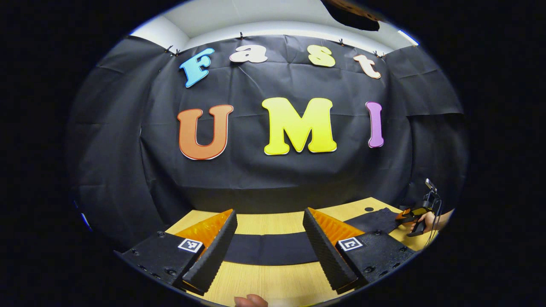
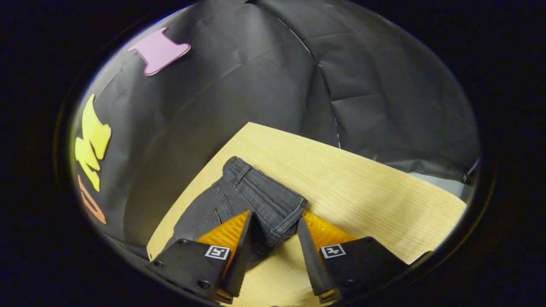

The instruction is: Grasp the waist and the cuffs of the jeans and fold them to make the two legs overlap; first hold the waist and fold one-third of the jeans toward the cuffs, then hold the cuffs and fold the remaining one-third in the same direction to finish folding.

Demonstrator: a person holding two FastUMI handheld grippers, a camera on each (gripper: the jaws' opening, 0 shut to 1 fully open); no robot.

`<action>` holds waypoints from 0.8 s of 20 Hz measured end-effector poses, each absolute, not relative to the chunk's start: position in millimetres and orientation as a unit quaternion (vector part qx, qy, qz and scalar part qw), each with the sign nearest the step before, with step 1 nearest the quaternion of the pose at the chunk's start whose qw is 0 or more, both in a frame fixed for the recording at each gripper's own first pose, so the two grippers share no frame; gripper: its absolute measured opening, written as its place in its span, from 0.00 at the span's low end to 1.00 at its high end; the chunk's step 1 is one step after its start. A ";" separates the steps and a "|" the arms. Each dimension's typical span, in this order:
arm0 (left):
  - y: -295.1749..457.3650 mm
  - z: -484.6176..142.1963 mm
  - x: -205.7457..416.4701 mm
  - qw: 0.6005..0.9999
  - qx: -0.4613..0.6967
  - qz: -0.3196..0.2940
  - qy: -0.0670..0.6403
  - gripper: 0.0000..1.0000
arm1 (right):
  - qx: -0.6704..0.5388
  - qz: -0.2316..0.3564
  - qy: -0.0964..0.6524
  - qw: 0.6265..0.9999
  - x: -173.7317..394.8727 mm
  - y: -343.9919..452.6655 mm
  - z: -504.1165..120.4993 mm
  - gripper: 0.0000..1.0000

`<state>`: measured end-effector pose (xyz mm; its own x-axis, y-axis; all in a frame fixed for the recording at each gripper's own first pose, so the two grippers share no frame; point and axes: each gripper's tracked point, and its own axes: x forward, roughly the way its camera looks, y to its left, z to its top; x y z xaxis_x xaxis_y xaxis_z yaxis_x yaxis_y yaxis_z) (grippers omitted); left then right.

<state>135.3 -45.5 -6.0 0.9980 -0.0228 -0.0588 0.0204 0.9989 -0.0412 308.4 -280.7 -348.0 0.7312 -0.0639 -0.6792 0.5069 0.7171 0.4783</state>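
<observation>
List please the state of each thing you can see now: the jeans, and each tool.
Jeans: lying flat on the table, not yet folded in thirds, waist end between the right tool's fingers.
Left tool: open, above the jeans, holding nothing.
Right tool: open around the waist corner, not clamped.

Bare worktop [image 2: 362, 187] lies open to the right of the jeans [image 2: 256, 200] in the right gripper view. In the left gripper view, the jeans stretch across the worktop, with the black cloth wall [image 1: 273, 179] close behind.
</observation>
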 end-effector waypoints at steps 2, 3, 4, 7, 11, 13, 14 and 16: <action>-37.0 -10.4 132.1 0.999 -0.028 -0.001 0.037 0.99 | 0.340 -0.162 0.330 0.866 305.4 -284.1 -344.6 0.43; -33.4 -12.8 131.1 0.999 -0.032 0.003 0.041 0.99 | 0.347 -0.157 0.334 0.862 304.7 -280.9 -348.1 0.43; -30.2 -15.1 130.5 0.998 -0.036 0.006 0.045 0.99 | 0.351 -0.151 0.331 0.863 306.1 -280.6 -347.1 0.37; -22.3 -21.3 129.9 0.997 -0.045 0.014 0.053 0.99 | 0.311 -0.147 0.324 0.881 309.0 -280.8 -338.2 0.16; -11.5 -20.8 128.7 0.997 -0.052 0.018 0.053 0.99 | 0.252 -0.133 0.287 0.915 315.0 -268.1 -294.4 0.08; -4.9 -18.9 127.3 0.997 -0.053 0.019 0.050 0.99 | 0.227 -0.116 0.265 0.930 317.5 -253.0 -265.7 0.04; 0.5 -17.4 125.7 0.997 -0.054 0.022 0.048 0.99 | 0.218 -0.106 0.255 0.936 318.8 -244.8 -250.7 0.00; 12.8 -18.3 122.7 0.997 -0.059 0.028 0.047 0.94 | 0.197 -0.088 0.233 0.948 319.9 -220.6 -222.8 0.00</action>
